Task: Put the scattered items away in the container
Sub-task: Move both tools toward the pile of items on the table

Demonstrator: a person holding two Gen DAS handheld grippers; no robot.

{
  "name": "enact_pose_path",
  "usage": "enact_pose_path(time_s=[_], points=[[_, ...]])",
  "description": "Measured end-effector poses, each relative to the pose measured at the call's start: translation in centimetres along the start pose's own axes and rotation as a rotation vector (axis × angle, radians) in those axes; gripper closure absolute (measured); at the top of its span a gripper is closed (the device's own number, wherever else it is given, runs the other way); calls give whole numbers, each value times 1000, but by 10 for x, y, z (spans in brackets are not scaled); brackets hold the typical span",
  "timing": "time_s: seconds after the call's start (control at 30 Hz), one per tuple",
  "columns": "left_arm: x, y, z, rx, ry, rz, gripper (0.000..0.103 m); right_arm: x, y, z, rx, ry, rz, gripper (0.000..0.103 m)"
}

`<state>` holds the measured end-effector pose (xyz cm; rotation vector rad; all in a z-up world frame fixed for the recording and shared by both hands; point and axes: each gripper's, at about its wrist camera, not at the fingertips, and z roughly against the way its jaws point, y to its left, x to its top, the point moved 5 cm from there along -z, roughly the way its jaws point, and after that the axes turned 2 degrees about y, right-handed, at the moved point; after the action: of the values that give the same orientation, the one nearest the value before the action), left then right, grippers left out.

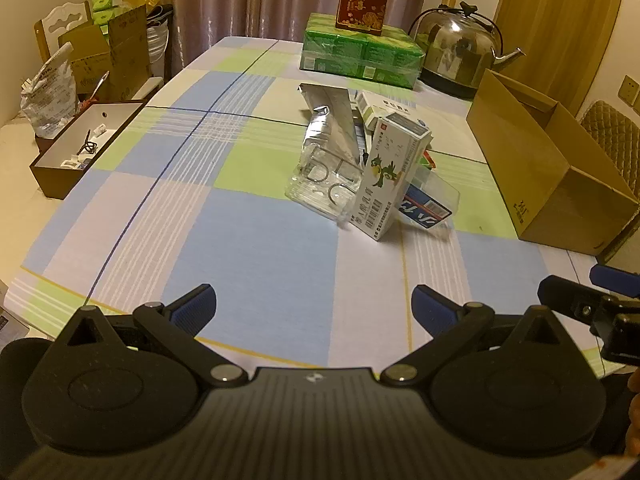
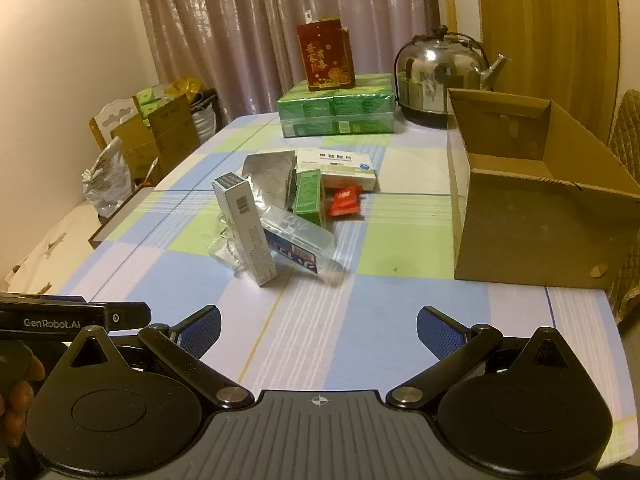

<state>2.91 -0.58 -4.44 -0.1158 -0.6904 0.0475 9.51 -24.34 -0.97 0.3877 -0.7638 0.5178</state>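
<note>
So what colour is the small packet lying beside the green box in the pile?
Red. The small packet lies flat right of the green box, clearest in the right wrist view.

The checked blue, green and white tablecloth (image 2: 400,300) looks like matt woven cloth. At the right of both views, the open brown cardboard box (image 2: 532,232) is dull, rough paperboard. In the centre pile, the crinkled silver foil pouch (image 1: 332,120) shines like metal film, the clear plastic case (image 2: 300,232) is glossy, and the upright white printed paper carton (image 1: 390,176) has a smooth, faint sheen. At upper right, the domed steel kettle (image 2: 436,72) is mirror-polished. Both grippers' blue pads (image 1: 196,308) look finely textured rubber on matt black plastic arms.
</note>
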Motion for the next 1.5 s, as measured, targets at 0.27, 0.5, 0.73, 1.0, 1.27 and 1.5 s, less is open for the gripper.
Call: enact_pose_path(time_s=[0.27, 0.5, 0.73, 1.0, 1.27, 1.5], points=[[-1, 0, -1, -3, 10, 6, 1, -1, -2, -1, -2, 5, -7, 2], [-1, 0, -1, -4, 10, 7, 1, -2, -5, -3, -7, 11, -12, 2], [0, -2, -1, -17, 9, -6, 1, 0, -3, -1, 6, -7, 18, 2], [6, -5, -3, -51, -11, -53, 1, 4, 2, -3, 31, -21, 99, 2], [17, -11, -8, -95, -55, -139, 1, 11, -3, -14, 39, -11, 131, 2], [24, -8, -20, -93, -71, -102, 1, 19, -3, -26, 70, -12, 153, 2]])
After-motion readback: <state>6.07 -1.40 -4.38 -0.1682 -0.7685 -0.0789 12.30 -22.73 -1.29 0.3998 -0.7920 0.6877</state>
